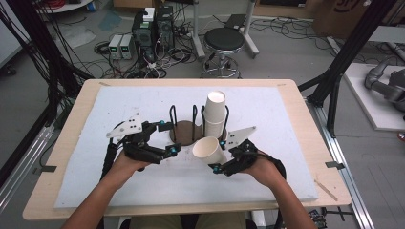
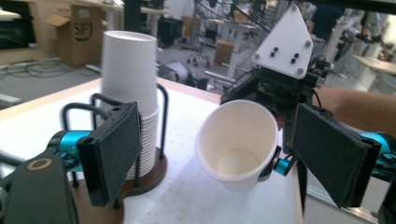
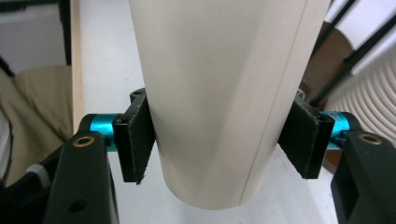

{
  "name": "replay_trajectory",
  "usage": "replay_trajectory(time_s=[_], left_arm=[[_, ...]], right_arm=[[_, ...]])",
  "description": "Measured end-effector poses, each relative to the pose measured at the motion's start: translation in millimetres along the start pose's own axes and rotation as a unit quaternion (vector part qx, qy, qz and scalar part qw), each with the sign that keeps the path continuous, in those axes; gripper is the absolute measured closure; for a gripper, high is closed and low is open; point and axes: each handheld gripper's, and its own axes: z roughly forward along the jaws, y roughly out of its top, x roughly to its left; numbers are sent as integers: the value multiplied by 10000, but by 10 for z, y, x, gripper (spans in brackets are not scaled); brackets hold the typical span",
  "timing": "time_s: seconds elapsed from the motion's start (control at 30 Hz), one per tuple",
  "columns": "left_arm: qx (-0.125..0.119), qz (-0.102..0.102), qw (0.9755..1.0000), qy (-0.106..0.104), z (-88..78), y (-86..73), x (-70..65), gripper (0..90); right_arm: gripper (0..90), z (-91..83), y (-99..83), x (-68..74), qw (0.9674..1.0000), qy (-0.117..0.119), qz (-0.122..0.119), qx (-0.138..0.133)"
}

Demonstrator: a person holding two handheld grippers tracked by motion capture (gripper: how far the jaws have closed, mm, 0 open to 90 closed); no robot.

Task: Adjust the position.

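Observation:
My right gripper (image 1: 218,155) is shut on a single white paper cup (image 1: 208,149), its pads pressing both sides of the cup (image 3: 219,93). The cup is tilted above the mat, and its open mouth (image 2: 236,140) faces my left gripper. A tall stack of white cups (image 1: 215,113) stands in a brown-based holder with black wire loops (image 1: 184,131), just behind the held cup. My left gripper (image 1: 168,138) is open to the left of the held cup, in front of the holder. Nothing sits between its wide-apart pads (image 2: 114,151).
A white foam mat (image 1: 119,186) covers the wooden table (image 1: 305,138). Beyond the far edge are a black stool (image 1: 223,40), computer boxes (image 1: 143,36) and cables on the floor. Black frame posts (image 1: 341,62) stand at both sides.

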Motion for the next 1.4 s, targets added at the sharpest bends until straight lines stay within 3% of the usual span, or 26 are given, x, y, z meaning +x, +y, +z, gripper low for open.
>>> replay_trajectory(time_s=[0.03, 0.07, 0.23, 0.37, 0.4, 0.57, 0.67, 0.73, 0.9, 0.93, 0.97, 1.1, 1.13, 1.17, 1.27, 1.4], left_arm=[[-17, -2, 10000, 71, -24, -19, 8, 161], [-27, -15, 9999, 136, -47, -41, 18, 161], [-106, -56, 9994, 336, -141, -167, 69, 162], [-161, -77, 9987, 485, -191, -260, 104, 162], [-174, -102, 9983, 553, -205, -297, 117, 162], [-123, -73, 9977, 666, -221, -361, 133, 162], [-87, -75, 9975, 700, -230, -401, 144, 162], [-79, -89, 9973, 730, -244, -429, 154, 162], [-71, -81, 9964, 835, -284, -497, 184, 162], [-74, -80, 9962, 864, -290, -511, 189, 162], [-56, -63, 9960, 893, -299, -524, 195, 162], [-115, 7, 9948, 1012, -350, -574, 227, 162], [-178, -2, 9943, 1049, -365, -587, 240, 162], [-206, -5, 9937, 1098, -378, -595, 250, 162], [-240, 22, 9926, 1194, -414, -617, 275, 162], [-228, 6, 9922, 1224, -431, -658, 284, 162]], right_arm=[[344, 0, 0, 0, 10000, 0, 0, 0], [344, -32, -74, -13, 9997, -58, 78, -206], [344, -102, -216, -21, 9976, -197, 264, -606], [343, -166, -346, -39, 9936, -330, 422, -997], [343, -197, -402, -45, 9912, -423, 501, -1147], [343, -239, -505, -57, 9869, -572, 614, -1377], [343, -284, -594, -60, 9822, -717, 679, -1600], [343, -298, -616, -62, 9808, -755, 699, -1655], [343, -382, -742, -73, 9737, -1119, 858, -1788], [343, -415, -789, -81, 9707, -1262, 912, -1831], [343, -415, -789, -81, 9707, -1262, 912, -1831], [340, -498, -870, -99, 9637, -1549, 999, -1931], [338, -536, -908, -102, 9593, -1680, 1043, -2018], [338, -536, -908, -102, 9593, -1680, 1043, -2018], [338, -600, -947, -100, 9533, -1831, 1063, -2152], [338, -623, -967, -93, 9507, -1906, 1095, -2186]])
